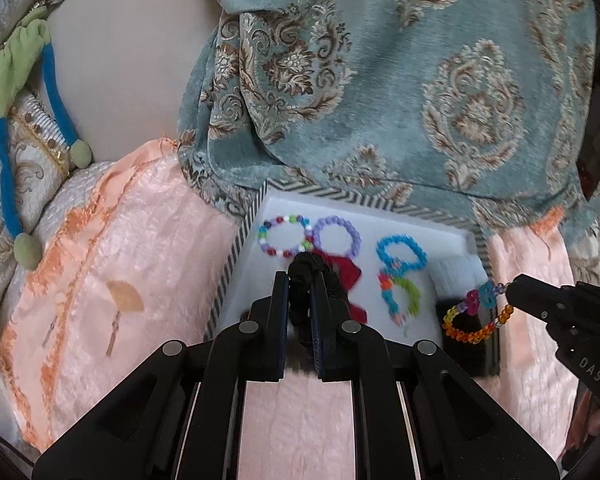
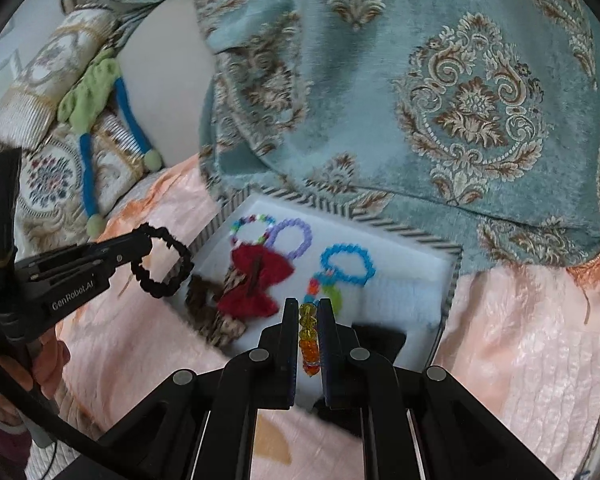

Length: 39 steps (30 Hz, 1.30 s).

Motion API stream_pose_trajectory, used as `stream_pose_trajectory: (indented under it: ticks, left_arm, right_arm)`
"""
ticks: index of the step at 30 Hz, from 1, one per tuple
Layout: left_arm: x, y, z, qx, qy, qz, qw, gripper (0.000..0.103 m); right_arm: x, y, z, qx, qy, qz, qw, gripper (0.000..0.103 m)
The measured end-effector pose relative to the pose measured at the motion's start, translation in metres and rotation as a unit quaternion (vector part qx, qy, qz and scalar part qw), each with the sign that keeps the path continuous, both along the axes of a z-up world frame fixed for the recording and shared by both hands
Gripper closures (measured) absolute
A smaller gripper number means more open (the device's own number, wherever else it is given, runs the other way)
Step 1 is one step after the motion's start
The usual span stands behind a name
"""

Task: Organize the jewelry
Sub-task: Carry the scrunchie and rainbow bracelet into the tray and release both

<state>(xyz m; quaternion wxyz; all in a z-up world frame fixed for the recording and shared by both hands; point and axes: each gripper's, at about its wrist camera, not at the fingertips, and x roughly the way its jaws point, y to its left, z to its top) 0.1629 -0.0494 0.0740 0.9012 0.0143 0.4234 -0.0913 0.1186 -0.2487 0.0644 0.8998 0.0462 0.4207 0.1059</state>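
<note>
My left claw [image 2: 140,246] gripped a black scrunchie [image 2: 163,262], my right claw [image 2: 309,316] a beaded bracelet [image 1: 476,312]; next I judged both needed free spots in the white tray [image 2: 400,280].

Right gripper [image 2: 309,312] jaws clamp amber bead bracelet [image 2: 308,340]; left gripper [image 2: 142,238] pinches black scrunchie [image 2: 162,262].
</note>
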Motion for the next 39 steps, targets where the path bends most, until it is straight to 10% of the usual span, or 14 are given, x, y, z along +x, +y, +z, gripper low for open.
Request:
stream_pose_trajectory:
  ticks: [16, 31, 39]
  left_arm:
    - [0.112, 0.010, -0.070, 0.017, 0.045, 0.065, 0.9967, 0.094]
    - [0.111, 0.022, -0.112, 0.022, 0.073, 0.072, 0.9945, 0.094]
    - [0.101, 0.018, -0.110, 0.014, 0.076, 0.062, 0.9951, 0.067]
  right_arm:
    - [0.111, -0.058, -0.055, 0.004, 0.026, -0.088, 0.996, 0.095]
    - [0.115, -0.087, -0.102, -0.043, 0.064, -0.133, 0.988, 0.095]
    - [0.101, -0.068, -0.096, -0.039, 0.066, -0.119, 0.990, 0.078]
